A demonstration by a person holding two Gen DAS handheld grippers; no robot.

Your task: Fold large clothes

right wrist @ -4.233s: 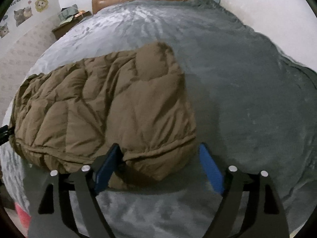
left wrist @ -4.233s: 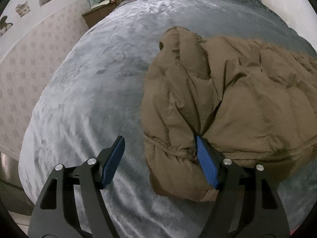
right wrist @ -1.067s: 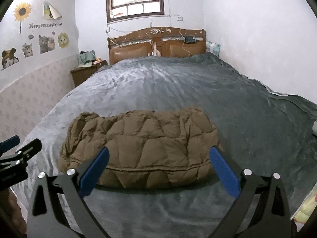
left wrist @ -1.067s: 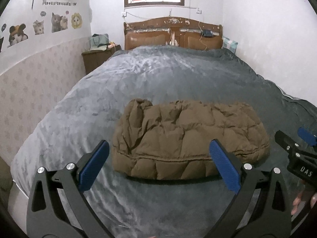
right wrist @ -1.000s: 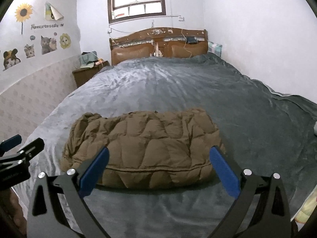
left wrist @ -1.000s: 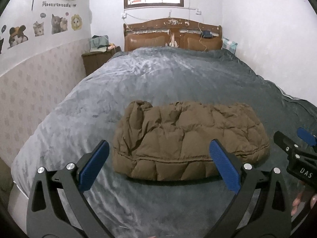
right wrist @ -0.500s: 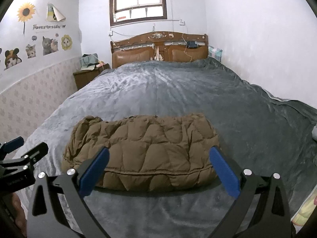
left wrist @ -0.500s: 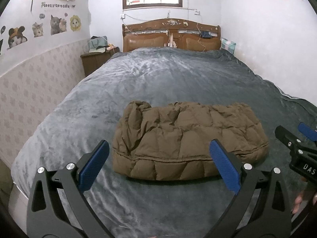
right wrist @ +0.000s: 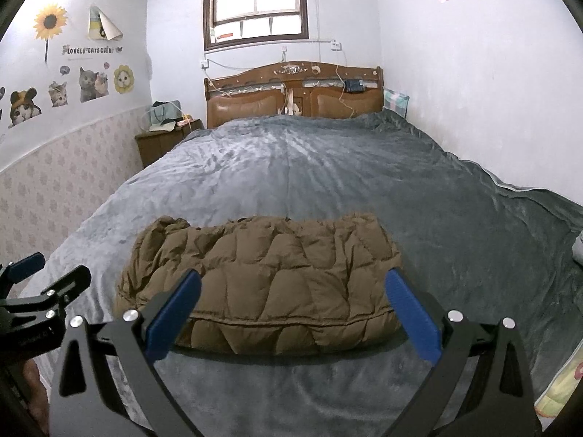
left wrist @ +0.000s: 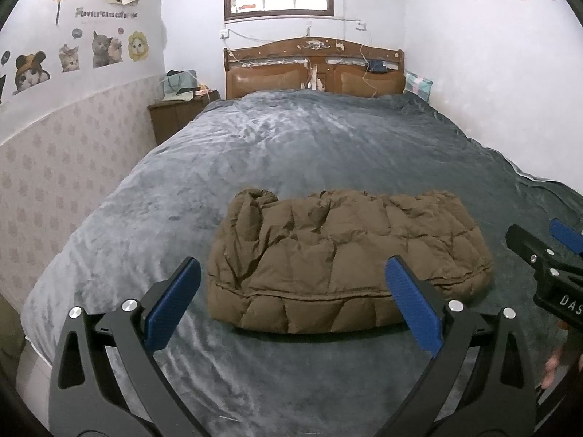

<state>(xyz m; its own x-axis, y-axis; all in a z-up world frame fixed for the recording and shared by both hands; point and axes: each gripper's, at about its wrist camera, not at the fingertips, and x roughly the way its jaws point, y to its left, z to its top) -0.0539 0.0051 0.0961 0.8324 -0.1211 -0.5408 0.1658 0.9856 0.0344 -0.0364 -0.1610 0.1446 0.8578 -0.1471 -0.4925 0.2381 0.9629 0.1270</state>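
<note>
A brown quilted down jacket [left wrist: 346, 255] lies folded into a compact rectangle on the near part of the grey bed [left wrist: 309, 145]; it also shows in the right wrist view [right wrist: 266, 284]. My left gripper [left wrist: 291, 302] is open and empty, held back from the jacket's near edge. My right gripper [right wrist: 291, 309] is open and empty, also held back in front of the jacket. The right gripper shows at the right edge of the left wrist view [left wrist: 546, 258]. The left gripper shows at the left edge of the right wrist view [right wrist: 40, 291].
A wooden headboard [left wrist: 313, 69] stands at the far end of the bed. A wooden nightstand [left wrist: 178, 113] with bags stands at the far left. A papered wall [left wrist: 54, 167] runs along the bed's left side. A white wall [right wrist: 492, 91] is on the right.
Since four seconds ago both grippers have drawn back from the jacket and risen. In the last second they have barely moved; the jacket lies still.
</note>
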